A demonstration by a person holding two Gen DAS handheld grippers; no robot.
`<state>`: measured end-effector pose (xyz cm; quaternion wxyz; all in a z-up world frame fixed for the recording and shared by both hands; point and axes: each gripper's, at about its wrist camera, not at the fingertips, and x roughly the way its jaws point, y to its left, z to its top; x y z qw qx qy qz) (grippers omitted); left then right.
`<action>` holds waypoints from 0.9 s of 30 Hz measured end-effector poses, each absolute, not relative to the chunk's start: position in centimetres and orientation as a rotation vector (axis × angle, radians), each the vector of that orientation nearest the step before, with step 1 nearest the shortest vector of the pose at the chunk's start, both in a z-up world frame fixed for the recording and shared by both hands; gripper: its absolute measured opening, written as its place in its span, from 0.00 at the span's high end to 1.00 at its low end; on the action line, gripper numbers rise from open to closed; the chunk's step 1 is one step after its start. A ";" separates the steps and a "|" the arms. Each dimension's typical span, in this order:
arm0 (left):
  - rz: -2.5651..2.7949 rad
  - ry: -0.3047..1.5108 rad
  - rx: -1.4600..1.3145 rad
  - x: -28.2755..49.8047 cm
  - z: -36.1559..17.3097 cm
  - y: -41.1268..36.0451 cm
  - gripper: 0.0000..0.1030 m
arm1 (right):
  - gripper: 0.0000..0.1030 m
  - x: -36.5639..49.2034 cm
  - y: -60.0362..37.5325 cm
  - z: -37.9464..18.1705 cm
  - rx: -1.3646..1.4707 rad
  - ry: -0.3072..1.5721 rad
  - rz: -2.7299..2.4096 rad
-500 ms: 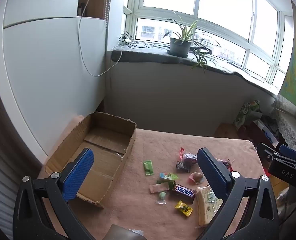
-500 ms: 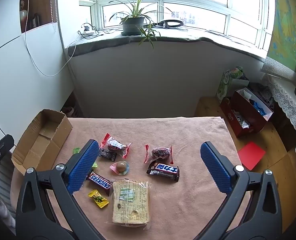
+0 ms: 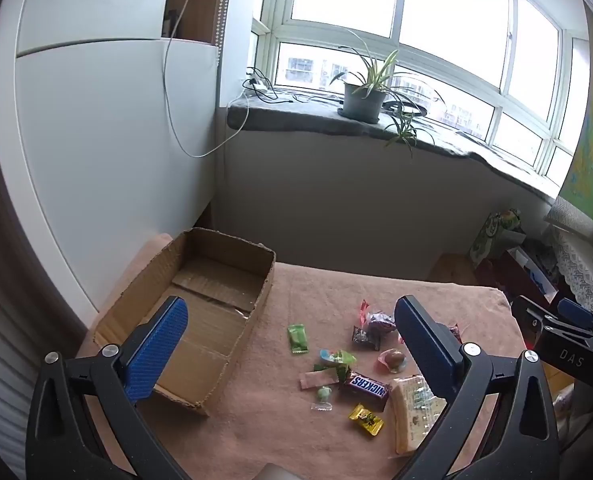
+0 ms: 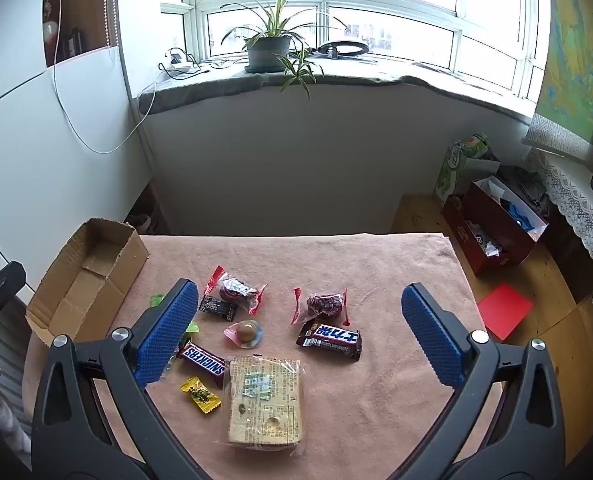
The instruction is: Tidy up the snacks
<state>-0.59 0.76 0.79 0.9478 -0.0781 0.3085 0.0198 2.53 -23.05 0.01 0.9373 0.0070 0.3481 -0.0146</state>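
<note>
Both sets of tongs hung above the bench (image 4: pixel 376 256), each tilted downward with its blue pads wide apart and nothing between them. The left tongs (image 3: pixel 290 332) hovered over the bench's left side, one pad over the open cardboard box (image 3: pixel 200 312), which sat empty along the left edge. The right tongs (image 4: pixel 298 312) hovered over the middle of the pink cloth, above the scattered snacks.

The snacks lay loose on the cloth, none in the box. Nearest the front edge sat a clear-wrapped cracker pack (image 4: pixel 265 398), with a small yellow candy (image 4: pixel 200 394) just to its left. A Snickers bar (image 4: pixel 204 360) lay beside the pack's far left corner. Toward the centre rested a round chocolate in a clear wrapper (image 4: pixel 245 332) and a second dark bar with a blue label (image 4: pixel 330 338). Farther back were two red-edged packets, one (image 4: pixel 236 290) to the left, one (image 4: pixel 322 304) to the right, and a small black packet (image 4: pixel 217 307) touching the left one. A green sachet (image 3: pixel 297 338) lay between the heap and the box.

A potted spider plant (image 4: pixel 268 46) stood on the windowsill beyond the bench.
</note>
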 end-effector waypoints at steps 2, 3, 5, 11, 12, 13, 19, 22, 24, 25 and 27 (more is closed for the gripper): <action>0.037 0.625 -0.159 -0.7 0.9 0.8 0.01 | 0.00 2.5 -23.1 0.0 0.015 0.712 -0.026; 0.036 0.625 -0.160 -0.7 0.9 0.8 0.01 | 0.00 2.5 -23.1 0.0 0.015 0.711 -0.027; 0.038 0.623 -0.161 -0.8 0.8 0.9 0.01 | 0.00 2.4 -23.2 0.0 0.016 0.709 -0.025; 0.047 0.614 -0.171 -0.9 0.9 1.1 0.01 | 0.00 2.4 -22.9 0.1 0.006 0.709 -0.023; 0.048 0.613 -0.173 -0.9 0.9 1.2 0.01 | 0.00 2.4 -23.0 0.1 0.008 0.711 -0.023; 0.049 0.614 -0.174 -0.9 0.9 1.2 0.01 | 0.00 2.4 -22.9 0.1 0.009 0.712 -0.022; 0.047 0.610 -0.173 -1.0 0.9 1.1 0.01 | 0.00 2.4 -22.9 0.0 0.007 0.710 -0.022; 0.046 0.609 -0.174 -1.0 0.8 1.0 0.01 | 0.00 2.4 -22.9 0.0 0.007 0.711 -0.022; 0.047 0.609 -0.173 -1.0 0.8 1.0 0.01 | 0.00 2.4 -22.9 0.0 0.008 0.711 -0.022; 0.047 0.608 -0.173 -1.0 0.8 1.0 0.01 | 0.00 2.4 -22.9 0.0 0.008 0.711 -0.023; 0.046 0.607 -0.172 -1.0 0.9 1.0 0.01 | 0.00 2.4 -22.8 0.0 0.009 0.714 -0.021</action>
